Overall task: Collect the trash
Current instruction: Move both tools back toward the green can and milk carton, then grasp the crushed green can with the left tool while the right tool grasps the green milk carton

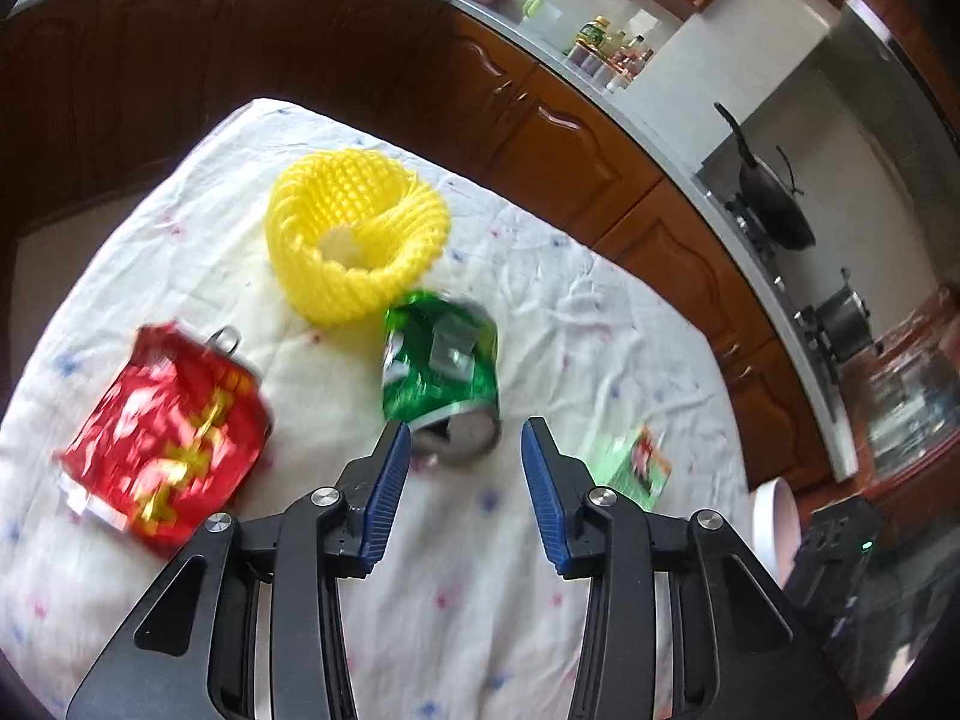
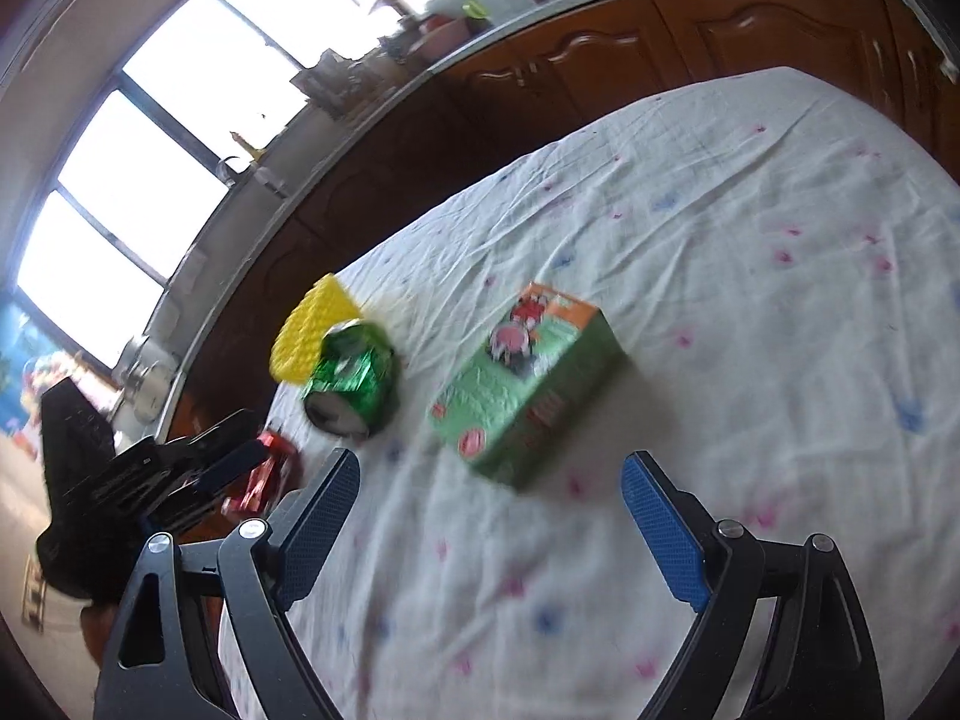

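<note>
While both grippers hang over the cloth-covered table (image 2: 750, 228), no trash has been picked up yet. The left gripper (image 1: 465, 450) has its jaws spread, empty, with the crushed green can (image 1: 441, 360) lying just ahead of the tips, its silver end nearly between them. Beyond the can sits a yellow foam net (image 1: 354, 234); a crumpled red can (image 1: 168, 426) lies off to the left of the jaws. The right gripper (image 2: 489, 480) is also spread wide and empty, with the green carton (image 2: 528, 378) just ahead of its opening. The step looks like an approach: each gripper likely needs to advance, then close. Bare cloth surrounds both targets, and the table edge lies well beyond them.
</note>
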The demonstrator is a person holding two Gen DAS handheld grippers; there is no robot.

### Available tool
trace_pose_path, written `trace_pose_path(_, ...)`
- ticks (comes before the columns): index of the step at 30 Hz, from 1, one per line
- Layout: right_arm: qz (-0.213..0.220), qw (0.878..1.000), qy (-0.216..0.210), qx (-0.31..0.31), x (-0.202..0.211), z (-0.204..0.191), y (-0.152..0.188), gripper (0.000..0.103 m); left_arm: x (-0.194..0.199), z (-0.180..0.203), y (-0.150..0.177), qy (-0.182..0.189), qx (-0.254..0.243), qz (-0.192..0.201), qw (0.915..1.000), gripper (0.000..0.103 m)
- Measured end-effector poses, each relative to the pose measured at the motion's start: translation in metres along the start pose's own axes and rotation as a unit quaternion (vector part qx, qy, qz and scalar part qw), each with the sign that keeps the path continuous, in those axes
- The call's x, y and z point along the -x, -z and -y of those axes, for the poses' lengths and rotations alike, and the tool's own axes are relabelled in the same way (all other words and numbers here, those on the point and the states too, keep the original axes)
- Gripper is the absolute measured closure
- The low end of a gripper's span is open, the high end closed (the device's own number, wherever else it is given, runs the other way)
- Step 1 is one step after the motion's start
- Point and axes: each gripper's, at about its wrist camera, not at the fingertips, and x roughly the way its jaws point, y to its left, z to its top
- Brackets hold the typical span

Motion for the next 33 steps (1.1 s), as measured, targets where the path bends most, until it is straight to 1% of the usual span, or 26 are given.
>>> trace_pose_path(3,0.004,1.0,0.011,-0.014,-0.012,0.001,-0.007,0.013,-0.014,0.0,-0.012,-0.023,-0.007,-0.004,0.9997,0.064)
trace_pose_path(6,-0.005,0.999,0.027,-0.02,-0.027,0.003,-0.011,0.013,-0.028,-0.001,-0.018,-0.033,-0.007,-0.012,0.9994,0.064)
trace_pose_path(8,0.005,0.999,0.033,-0.009,-0.029,0.001,-0.014,0.012,-0.038,-0.002,-0.021,-0.046,-0.014,-0.015,0.9987,0.064)
trace_pose_path(11,0.007,0.999,0.034,0.004,-0.031,0.0,-0.017,0.014,-0.049,-0.003,-0.022,-0.054,-0.018,-0.023,0.9981,0.066)
trace_pose_path(12,0.006,0.999,0.038,0.009,-0.032,0.0,-0.017,0.02,-0.052,-0.003,-0.021,-0.055,-0.021,-0.023,0.998,0.067)
trace_pose_path(13,0.004,0.999,0.045,0.014,-0.031,0.001,-0.018,0.035,-0.055,-0.002,-0.021,-0.055,-0.023,-0.025,0.9979,0.067)
trace_pose_path(14,0.002,0.999,0.042,0.013,-0.031,0.003,-0.019,0.046,-0.057,-0.002,-0.02,-0.052,-0.023,-0.029,0.9979,0.067)
trace_pose_path(15,-0.001,0.999,0.031,0.008,-0.029,0.009,-0.02,0.051,-0.059,0.0,-0.019,-0.052,-0.025,-0.03,0.9979,0.067)
trace_pose_path(17,0.002,1.0,0.022,0.01,-0.024,0.013,-0.022,0.063,-0.061,0.005,-0.017,-0.055,-0.037,-0.034,0.9972,0.069)
trace_pose_path(18,0.003,1.0,0.02,0.014,-0.02,0.015,-0.023,0.076,-0.063,0.009,-0.015,-0.051,-0.043,-0.039,0.997,0.07)
trace_pose_path(19,0.005,1.0,0.02,0.019,-0.015,0.016,-0.024,0.084,-0.065,0.011,-0.014,-0.048,-0.046,-0.043,0.9968,0.071)
trace_pose_path(22,0.004,0.999,0.023,0.023,-0.004,0.022,-0.025,0.091,-0.072,0.018,-0.005,-0.031,-0.055,-0.063,0.996,0.072)
trace_pose_path(23,0.004,0.999,0.028,0.024,-0.001,0.025,-0.025,0.092,-0.072,0.022,-0.002,-0.031,-0.059,-0.065,0.9957,0.072)
trace_pose_path(24,0.005,0.999,0.031,0.022,0.001,0.028,-0.025,0.092,-0.072,0.026,0.002,-0.031,-0.068,-0.067,0.995,0.072)
trace_pose_path(26,0.008,0.999,0.037,0.01,0.008,0.036,-0.024,0.088,-0.071,0.034,0.011,-0.027,-0.084,-0.076,0.9932,0.072)
trace_pose_path(28,0.01,1.0,0.029,0.003,0.012,0.04,-0.024,0.086,-0.069,0.038,0.016,-0.024,-0.092,-0.083,0.9921,0.072)
trace_pose_path(29,0.01,0.999,0.031,0.002,0.014,0.04,-0.023,0.084,-0.067,0.039,0.019,-0.023,-0.095,-0.086,0.9916,0.072)
trace_pose_path(30,0.011,0.999,0.03,0.001,0.016,0.041,-0.023,0.075,-0.064,0.038,0.022,-0.022,-0.097,-0.088,0.9912,0.072)
trace_pose_path(31,0.011,1.0,0.022,-0.002,0.016,0.04,-0.022,0.057,-0.061,0.036,0.024,-0.021,-0.098,-0.09,0.9909,0.072)
trace_pose_path(33,0.013,1.0,0.012,0.003,0.017,0.035,-0.021,0.038,-0.054,0.031,0.032,-0.014,-0.098,-0.099,0.9902,0.067)
